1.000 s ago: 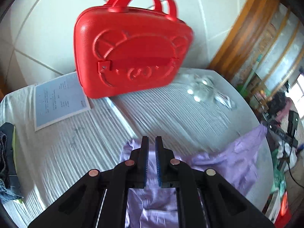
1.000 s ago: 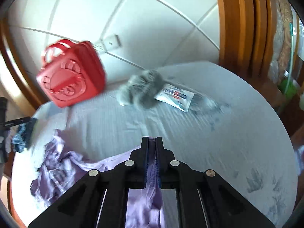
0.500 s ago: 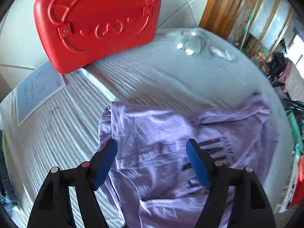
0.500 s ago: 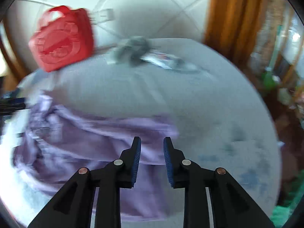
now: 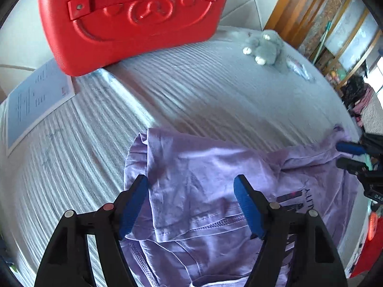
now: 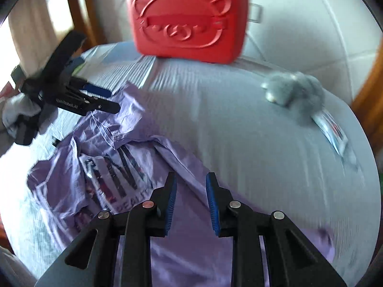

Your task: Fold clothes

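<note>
A lilac T-shirt with a dark print lies crumpled on the grey ribbed cover. In the left wrist view, my left gripper hovers just above the shirt's left part, open wide, with cloth below its blue pads and nothing pinched. My right gripper stands open by a narrow gap over the shirt, and nothing is between its fingers. Each gripper shows in the other's view: the right gripper at the shirt's far right corner, the left gripper at its upper left edge.
A red hard case stands at the back against the white wall, with a printed sheet to its left. A grey plush toy and a flat packet lie at the back right. Wooden door frames stand beyond.
Both grippers, shut a second ago with the right one on lilac cloth, have opened and let go. The left has sunk toward the shirt; the right has swung across and rolled.
</note>
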The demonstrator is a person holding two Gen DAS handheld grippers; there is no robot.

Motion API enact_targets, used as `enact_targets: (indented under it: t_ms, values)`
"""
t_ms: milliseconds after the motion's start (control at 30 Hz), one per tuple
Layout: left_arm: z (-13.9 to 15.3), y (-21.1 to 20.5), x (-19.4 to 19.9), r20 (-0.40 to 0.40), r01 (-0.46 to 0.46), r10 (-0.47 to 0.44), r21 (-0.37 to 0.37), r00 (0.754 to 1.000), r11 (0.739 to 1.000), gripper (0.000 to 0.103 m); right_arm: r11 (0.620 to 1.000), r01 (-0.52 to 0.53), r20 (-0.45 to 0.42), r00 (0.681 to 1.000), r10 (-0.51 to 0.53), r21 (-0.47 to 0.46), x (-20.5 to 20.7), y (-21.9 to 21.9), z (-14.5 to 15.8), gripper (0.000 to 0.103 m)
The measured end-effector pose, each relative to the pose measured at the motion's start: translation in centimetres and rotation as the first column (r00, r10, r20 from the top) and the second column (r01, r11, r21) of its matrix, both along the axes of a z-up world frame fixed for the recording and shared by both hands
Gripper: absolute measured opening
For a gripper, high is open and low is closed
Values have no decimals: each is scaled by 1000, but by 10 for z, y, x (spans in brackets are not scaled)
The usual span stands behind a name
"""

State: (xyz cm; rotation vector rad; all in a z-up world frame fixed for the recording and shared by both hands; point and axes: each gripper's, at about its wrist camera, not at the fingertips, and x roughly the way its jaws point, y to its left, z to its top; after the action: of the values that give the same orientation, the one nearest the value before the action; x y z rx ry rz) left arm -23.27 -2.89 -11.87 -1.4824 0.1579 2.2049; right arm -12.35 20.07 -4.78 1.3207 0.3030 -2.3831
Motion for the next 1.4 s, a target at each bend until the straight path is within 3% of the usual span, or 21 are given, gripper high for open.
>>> enact_targets:
  t_ms: [167,200,233,267,333,400,467,600,733,867,933,1000,1100,1200,1300,1367,1400]
  values:
    - [-7,4,1,23,19,-19,-6,1000,1000,72,998,-51,48,998,49,25,-11,-6,-19,27]
    - [-9,5,1,20,21,-20,-12,1000,1000,66,998,-53,54,997,51,33,-11,-6,-23,27]
    - [-13,6,-1,31,13,-12,-24,999,1000,45,998,-46,61,997,44,35,-13,-5,-26,27]
    - [-13,5,-2,19,-3,4,-34,1000,999,31,999,-35,72,997,32,39,-15,-3,-31,27]
    - [-13,3,-4,28,-6,7,-34,1000,999,13,998,-21,79,997,17,52,-18,-1,-37,27]
    - [-13,2,-6,42,-1,2,-31,999,1000,7,998,-5,106,994,-1,61,-21,1,-45,22]
    - [-10,2,-5,36,-1,3,-31,999,1000,4,997,23,118,993,-30,67,-24,5,-51,6]
    - [17,-4,6,-24,-12,12,13,1000,1000,3,995,92,51,995,-90,-49,-24,23,-28,5]
    - [57,-26,32,-79,-17,25,101,997,995,4,978,81,-67,993,-95,-190,-3,40,13,4]
    - [68,-53,76,-41,-15,22,158,999,987,4,969,44,-113,991,-73,-242,34,47,31,4]
    - [51,-53,88,15,-20,19,127,1000,992,4,980,38,-57,997,-50,-195,45,45,17,5]
    - [31,-54,101,65,-25,21,64,998,998,5,982,68,30,997,-64,-176,57,48,3,14]
    - [15,-62,114,108,-43,39,35,993,998,5,962,152,83,987,-137,-225,70,67,2,19]
    - [16,-70,120,107,-77,74,24,991,997,9,942,270,99,962,-255,-201,83,97,7,32]
    - [27,-81,122,81,-131,125,67,989,989,23,897,412,111,911,-398,-161,89,138,8,32]
    - [33,-87,118,61,-176,171,96,983,980,39,861,483,113,875,-470,-159,89,167,9,32]
    - [34,-89,113,62,-196,190,112,980,974,40,843,512,118,859,-499,-165,86,182,9,32]
